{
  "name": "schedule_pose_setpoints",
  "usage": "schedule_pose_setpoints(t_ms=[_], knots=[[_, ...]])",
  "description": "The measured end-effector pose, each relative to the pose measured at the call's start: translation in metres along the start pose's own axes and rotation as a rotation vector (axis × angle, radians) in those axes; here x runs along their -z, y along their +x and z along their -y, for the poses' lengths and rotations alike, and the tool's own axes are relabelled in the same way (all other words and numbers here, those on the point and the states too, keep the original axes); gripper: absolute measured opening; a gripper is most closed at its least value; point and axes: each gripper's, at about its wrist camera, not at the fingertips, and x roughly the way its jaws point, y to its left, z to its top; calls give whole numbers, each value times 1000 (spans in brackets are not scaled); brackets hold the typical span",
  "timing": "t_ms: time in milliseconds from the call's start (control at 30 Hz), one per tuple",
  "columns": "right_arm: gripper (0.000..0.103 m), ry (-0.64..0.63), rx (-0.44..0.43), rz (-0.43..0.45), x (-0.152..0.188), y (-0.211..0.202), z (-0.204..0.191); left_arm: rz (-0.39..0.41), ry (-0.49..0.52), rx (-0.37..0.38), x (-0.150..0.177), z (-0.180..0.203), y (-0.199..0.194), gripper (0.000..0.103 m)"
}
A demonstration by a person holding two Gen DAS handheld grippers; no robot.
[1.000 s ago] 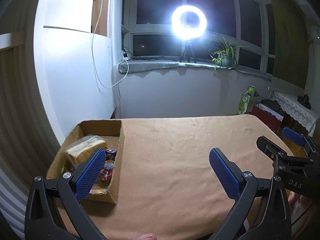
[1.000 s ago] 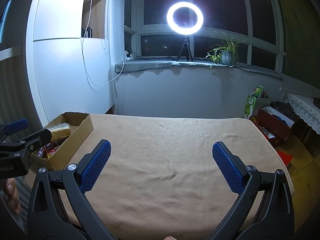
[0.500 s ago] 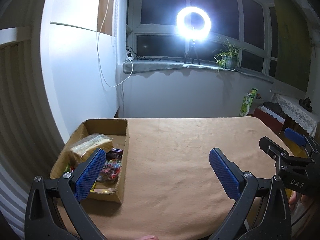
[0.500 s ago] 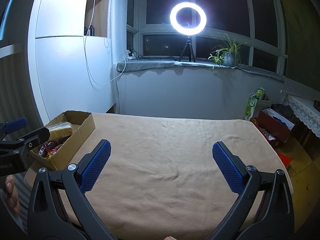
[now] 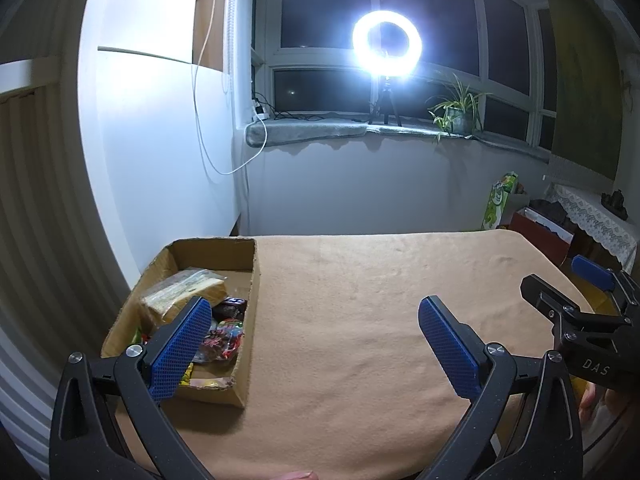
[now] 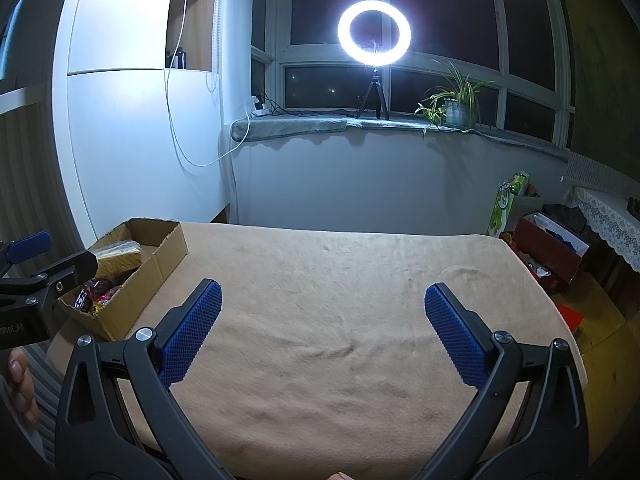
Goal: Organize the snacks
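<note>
Snacks sit in a cardboard box (image 5: 248, 320) at the tabletop's (image 5: 360, 320) far left; both my grippers hang empty.

The box holds a tan plastic-wrapped block (image 5: 184, 290) and small bright wrappers (image 5: 222, 338): light, crinkly, likely slippery, so I judge pinching a wrapper edge or the block's short sides safest. Left gripper (image 5: 314, 350), jaws wide apart, is beside it; right gripper (image 6: 322, 332), equally spread, is above bare cloth.
</note>
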Motion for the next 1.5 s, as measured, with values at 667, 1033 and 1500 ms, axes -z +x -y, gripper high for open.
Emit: schedule_pose_setpoints(t_ms=[667,1033,1500], knots=[[103,10,-1,-17,6,3,4,-40,23,-11,8,7,7,103],[103,13,-1,-19,8,4,4,-45,36,-34,12,14,5,103],[103,12,-2,-34,16,8,3,-49,22,-76,14,13,5,103]])
